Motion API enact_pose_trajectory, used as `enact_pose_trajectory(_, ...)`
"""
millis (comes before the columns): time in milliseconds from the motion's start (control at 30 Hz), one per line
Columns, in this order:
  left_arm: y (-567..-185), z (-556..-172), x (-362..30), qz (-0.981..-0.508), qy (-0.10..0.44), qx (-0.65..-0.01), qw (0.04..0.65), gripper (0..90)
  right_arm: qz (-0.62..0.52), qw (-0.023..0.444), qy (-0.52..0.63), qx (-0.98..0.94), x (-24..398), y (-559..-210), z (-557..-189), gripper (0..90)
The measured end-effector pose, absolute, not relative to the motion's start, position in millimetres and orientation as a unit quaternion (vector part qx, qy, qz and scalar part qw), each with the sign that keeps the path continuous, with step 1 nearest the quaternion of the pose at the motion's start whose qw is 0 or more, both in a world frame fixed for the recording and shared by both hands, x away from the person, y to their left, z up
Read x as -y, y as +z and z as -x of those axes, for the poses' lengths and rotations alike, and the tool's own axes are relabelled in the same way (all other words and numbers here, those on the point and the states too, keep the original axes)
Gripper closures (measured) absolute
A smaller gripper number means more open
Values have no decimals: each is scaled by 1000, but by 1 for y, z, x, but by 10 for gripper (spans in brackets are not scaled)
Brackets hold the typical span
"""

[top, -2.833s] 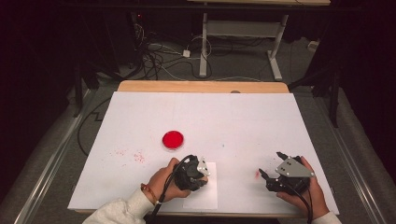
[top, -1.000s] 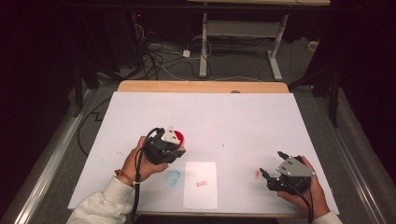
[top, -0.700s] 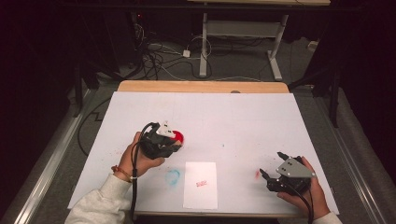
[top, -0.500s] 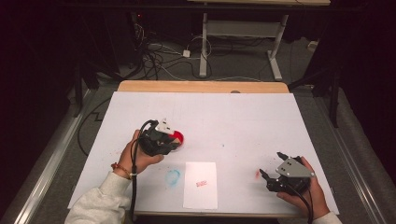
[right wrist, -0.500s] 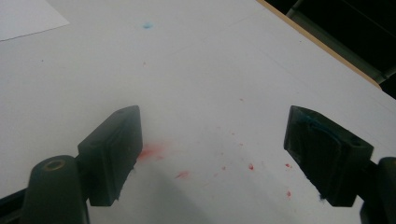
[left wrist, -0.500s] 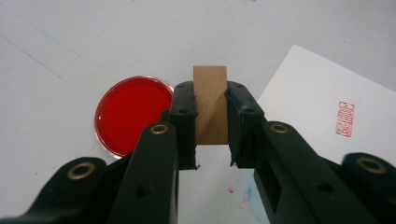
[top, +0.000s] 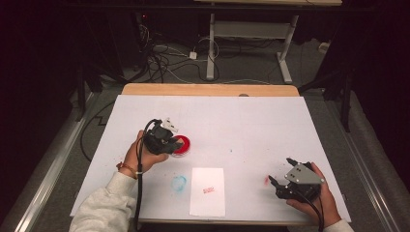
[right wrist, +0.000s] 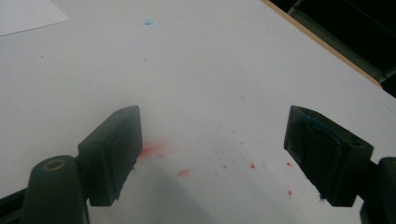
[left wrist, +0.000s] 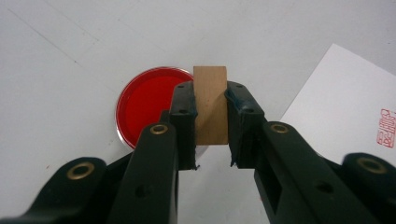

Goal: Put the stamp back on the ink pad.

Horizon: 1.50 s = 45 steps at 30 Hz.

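Left gripper view: wooden stamp block clamped over red ink pad.

Nearest to us in this view, the left tongs [left wrist: 211, 126] are clamped on a plain wooden stamp block [left wrist: 211, 100], one pad pressing on each side of it. Just behind the block lies the round red ink pad [left wrist: 147, 105] on the white tabletop [left wrist: 70, 60]; whether block and pad touch we cannot tell. To one side we record a white paper sheet [left wrist: 343, 116] bearing a red stamp mark [left wrist: 385, 128] at the picture's edge. From the high view, nearest us, the right tongs [top: 283, 176] rest low on the tabletop with jaws wide apart and nothing between them, by a small red smudge [top: 267, 180]. Farther off, the left tongs [top: 175, 140] sit at the ink pad [top: 183, 144], well apart from the right.
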<state>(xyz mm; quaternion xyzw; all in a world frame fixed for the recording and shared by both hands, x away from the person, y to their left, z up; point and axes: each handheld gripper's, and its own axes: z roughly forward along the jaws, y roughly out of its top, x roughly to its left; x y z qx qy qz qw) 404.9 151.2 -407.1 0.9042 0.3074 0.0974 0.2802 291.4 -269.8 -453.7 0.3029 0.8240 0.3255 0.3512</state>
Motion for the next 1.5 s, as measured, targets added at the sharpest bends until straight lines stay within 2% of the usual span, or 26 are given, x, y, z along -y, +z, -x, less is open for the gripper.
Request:
enact_pose_trajectory(733, -431, -432, -149, -904, 70, -339, 252, 730, -300, 347, 321, -828, 269, -455, -292, 197)
enact_pose_trajectory(1500, -445, -441, -149, -902, 57, -354, 240, 732, -299, 347, 319, -830, 268, -456, -292, 197)
